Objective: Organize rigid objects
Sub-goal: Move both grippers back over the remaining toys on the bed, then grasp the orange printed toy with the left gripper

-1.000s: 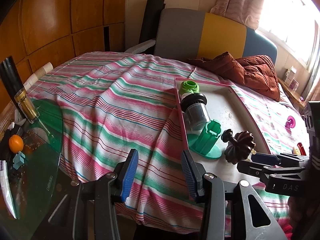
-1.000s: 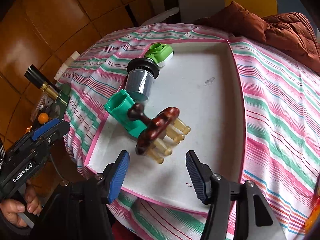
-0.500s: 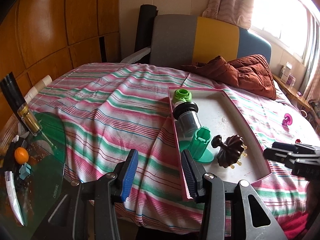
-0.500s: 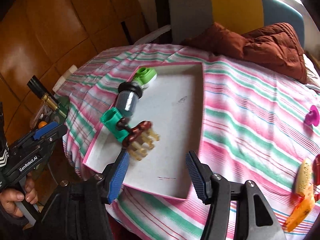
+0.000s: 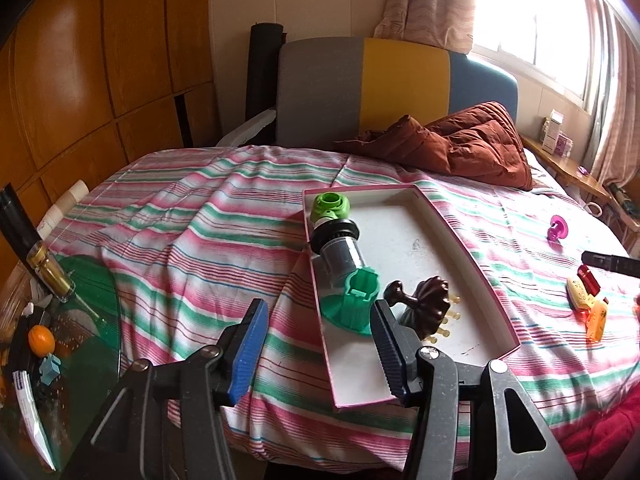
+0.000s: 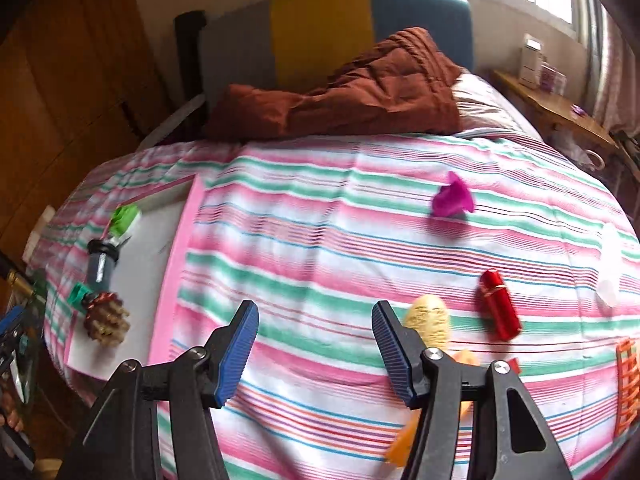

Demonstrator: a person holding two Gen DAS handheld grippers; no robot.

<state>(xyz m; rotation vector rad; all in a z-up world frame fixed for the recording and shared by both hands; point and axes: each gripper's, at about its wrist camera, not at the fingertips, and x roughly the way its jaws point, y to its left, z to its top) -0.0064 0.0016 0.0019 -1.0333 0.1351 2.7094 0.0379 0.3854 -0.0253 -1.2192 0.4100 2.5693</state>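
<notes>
The right claw point(image 6: 314, 344) is released and empty above the striped bed point(image 6: 320, 240); the left claw point(image 5: 318, 340) is opening, empty. The red cylinder point(image 6: 500, 305) lies loose on soft bedding, outside the tray point(image 5: 460, 240). Risk: it may roll or sink from the pads during closure.

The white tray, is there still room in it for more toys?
Yes. The tray is crowded along its left wall: light green cap, grey jar, green stand and brown massager. Its right side, beside the pink rim, and the far end are bare.
</notes>
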